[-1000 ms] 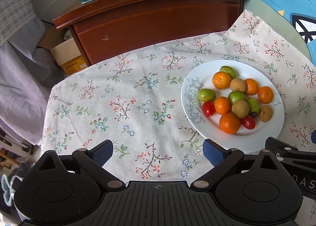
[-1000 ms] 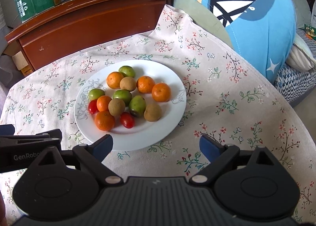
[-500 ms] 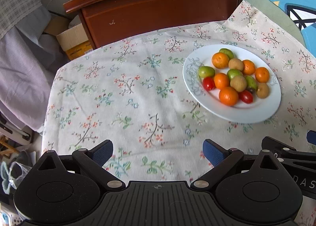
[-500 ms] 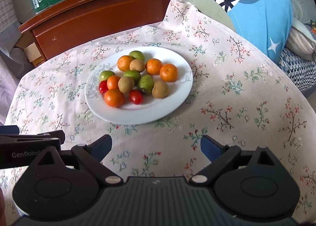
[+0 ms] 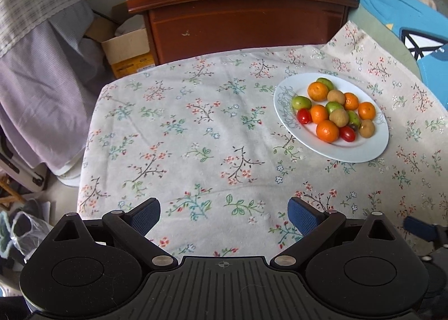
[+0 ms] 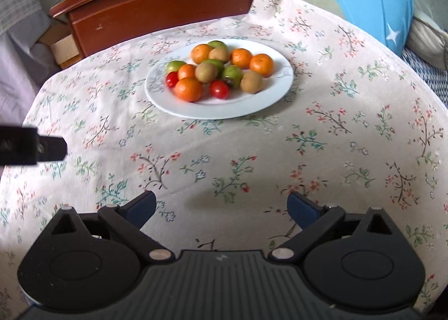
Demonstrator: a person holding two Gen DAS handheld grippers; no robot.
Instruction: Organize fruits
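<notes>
Fruits (image 6: 218,70) sit heaped on a white plate (image 6: 252,107) on the floral-clothed worktop (image 5: 196,138), before a brown cabinet (image 5: 243,28); nothing blocks them. Both the left hand-held gripper (image 5: 224,216) and the right hand-held gripper (image 6: 221,208) gape empty, farther from the plate than before, the right's jaws having just widened.

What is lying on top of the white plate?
On the white plate lie five oranges, two red tomatoes, three brown kiwis and four green fruits. Whether smaller pieces hide beneath the pile cannot be seen.
</notes>
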